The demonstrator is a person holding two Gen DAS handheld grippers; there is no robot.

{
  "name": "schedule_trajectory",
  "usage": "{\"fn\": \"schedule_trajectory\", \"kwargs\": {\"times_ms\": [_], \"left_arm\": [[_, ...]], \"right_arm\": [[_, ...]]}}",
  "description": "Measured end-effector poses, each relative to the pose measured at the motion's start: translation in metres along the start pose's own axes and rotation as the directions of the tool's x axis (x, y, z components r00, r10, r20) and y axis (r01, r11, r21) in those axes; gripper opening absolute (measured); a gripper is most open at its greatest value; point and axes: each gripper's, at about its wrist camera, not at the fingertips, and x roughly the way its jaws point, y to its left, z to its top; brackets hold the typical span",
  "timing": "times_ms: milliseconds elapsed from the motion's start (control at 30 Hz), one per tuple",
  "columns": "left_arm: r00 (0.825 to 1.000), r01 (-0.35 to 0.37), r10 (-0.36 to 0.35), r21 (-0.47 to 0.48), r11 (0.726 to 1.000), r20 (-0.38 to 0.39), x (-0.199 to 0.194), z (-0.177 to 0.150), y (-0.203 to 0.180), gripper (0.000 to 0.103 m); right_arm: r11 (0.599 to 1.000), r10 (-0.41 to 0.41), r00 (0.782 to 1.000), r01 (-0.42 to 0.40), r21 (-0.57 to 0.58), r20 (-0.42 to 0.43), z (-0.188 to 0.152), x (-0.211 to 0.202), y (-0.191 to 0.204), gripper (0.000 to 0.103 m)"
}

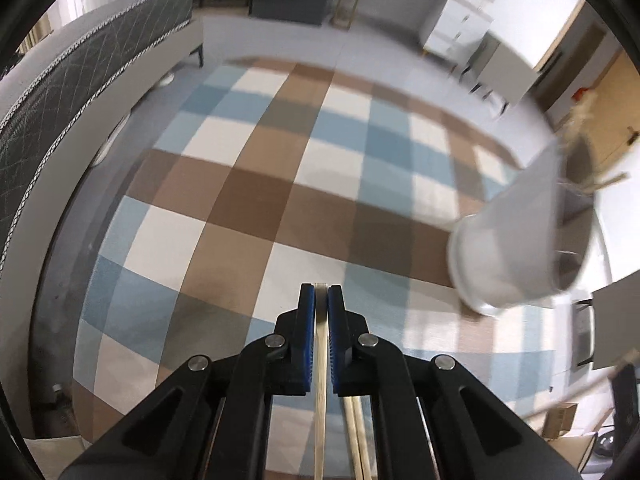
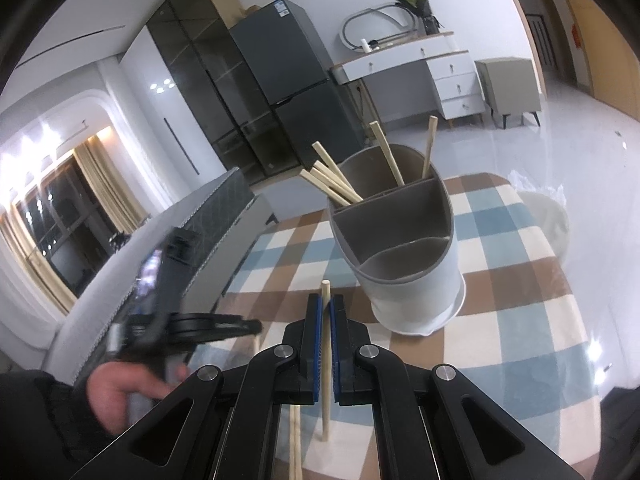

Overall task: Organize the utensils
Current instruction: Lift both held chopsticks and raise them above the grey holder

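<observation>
A white utensil holder (image 2: 416,276) with grey compartments stands on the checked tablecloth (image 2: 520,300); several wooden chopsticks (image 2: 332,184) lean in its far compartment. It shows blurred at the right of the left wrist view (image 1: 516,248). My right gripper (image 2: 326,304) is shut on a wooden chopstick (image 2: 326,360), just in front and left of the holder. My left gripper (image 1: 321,294) is shut on a wooden chopstick (image 1: 320,380) above the cloth, left of the holder. The left gripper appears blurred at the left of the right wrist view (image 2: 192,324).
More chopsticks (image 1: 358,440) lie on the cloth below the left gripper, and one (image 2: 295,440) below the right. A grey sofa (image 1: 60,92) borders the table's left side. A fridge (image 2: 288,92), a white desk (image 2: 420,64) and a plastic-covered stool (image 2: 548,216) stand beyond.
</observation>
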Motion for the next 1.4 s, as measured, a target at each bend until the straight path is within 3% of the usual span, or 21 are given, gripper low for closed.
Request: {"fn": "schedule_trajectory", "kwargs": {"times_ms": [200,467,767,1167,1400], "left_arm": [[0.989,0.048,-0.055,0.056,0.997,0.134,-0.032,-0.006,-0.007,0.002],[0.955,0.107,-0.14,0.136,0.985,0.262,-0.07,-0.026,-0.012,0.002],[0.948,0.099,-0.151,0.19,0.977,0.28,-0.087,-0.034,-0.016,0.002],[0.927,0.197,-0.249,0.202,0.959,0.281,-0.116,-0.018,-0.029,0.002],[0.917,0.224,-0.292,0.254,0.941,0.271,-0.125,-0.008,-0.054,0.001]], "right_arm": [[0.999,-0.017,1.0,0.018,-0.036,0.016,-0.01,-0.012,0.012,0.003],[0.997,-0.057,0.998,0.059,-0.057,0.032,-0.023,-0.031,0.022,0.003],[0.993,-0.09,0.994,0.094,-0.071,0.062,-0.023,-0.045,0.031,0.003],[0.99,-0.098,0.99,0.108,-0.094,0.103,-0.012,-0.061,0.04,0.003],[0.985,-0.119,0.984,0.134,-0.106,0.136,0.006,-0.068,0.032,0.003]]}}
